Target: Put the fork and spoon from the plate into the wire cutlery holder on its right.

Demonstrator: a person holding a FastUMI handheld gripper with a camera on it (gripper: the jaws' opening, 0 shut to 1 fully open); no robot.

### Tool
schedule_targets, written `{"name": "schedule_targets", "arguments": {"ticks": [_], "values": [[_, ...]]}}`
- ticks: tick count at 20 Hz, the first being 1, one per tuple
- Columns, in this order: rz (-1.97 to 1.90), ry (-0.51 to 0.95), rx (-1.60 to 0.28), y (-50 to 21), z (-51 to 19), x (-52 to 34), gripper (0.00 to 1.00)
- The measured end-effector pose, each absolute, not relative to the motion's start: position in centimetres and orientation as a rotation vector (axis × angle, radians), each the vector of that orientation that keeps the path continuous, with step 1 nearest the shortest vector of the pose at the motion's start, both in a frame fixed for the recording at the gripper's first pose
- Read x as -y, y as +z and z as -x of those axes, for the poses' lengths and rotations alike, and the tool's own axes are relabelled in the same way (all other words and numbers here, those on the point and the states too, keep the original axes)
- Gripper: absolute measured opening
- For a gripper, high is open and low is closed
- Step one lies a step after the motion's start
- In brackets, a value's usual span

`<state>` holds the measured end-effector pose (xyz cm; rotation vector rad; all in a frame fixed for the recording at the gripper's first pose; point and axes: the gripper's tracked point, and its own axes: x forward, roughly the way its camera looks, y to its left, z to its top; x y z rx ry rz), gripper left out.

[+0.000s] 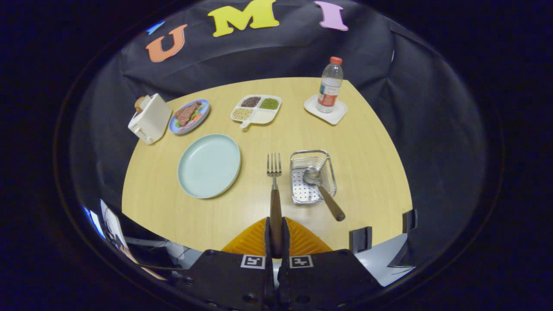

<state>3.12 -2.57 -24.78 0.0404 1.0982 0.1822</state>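
Gripper view, gripper (276, 235) clamping fork (274, 181), tines ahead

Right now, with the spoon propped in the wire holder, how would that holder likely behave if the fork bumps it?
The wire cutlery holder looks light and open-framed, so it would probably slide on the smooth table. The spoon leaning over its near rim may tip out. The gripper clamps the fork, likely stiff.

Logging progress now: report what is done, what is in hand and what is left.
Done: the wooden-handled metal spoon already lies in the wire cutlery holder, and the pale green round plate is bare. In hand: the claw is shut on the wooden-handled metal fork. Left: putting that fork into the holder.
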Motion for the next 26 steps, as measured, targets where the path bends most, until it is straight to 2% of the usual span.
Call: {"name": "schedule_targets", "arguments": {"ticks": [8, 17, 23, 24, 26], "values": [[-0.090, 0.228, -1.089, -23.6, -1.8, 4.7, 0.05], [-0.076, 0.156, -1.097, -24.6, -3.0, 7.0, 0.06], [-0.043, 0.123, -1.053, -23.3, -4.5, 7.2, 0.15], [-0.035, 0.120, -1.040, -23.0, -4.7, 7.2, 0.25], [-0.019, 0.111, -1.016, -22.4, -5.0, 7.2, 0.36]]}}
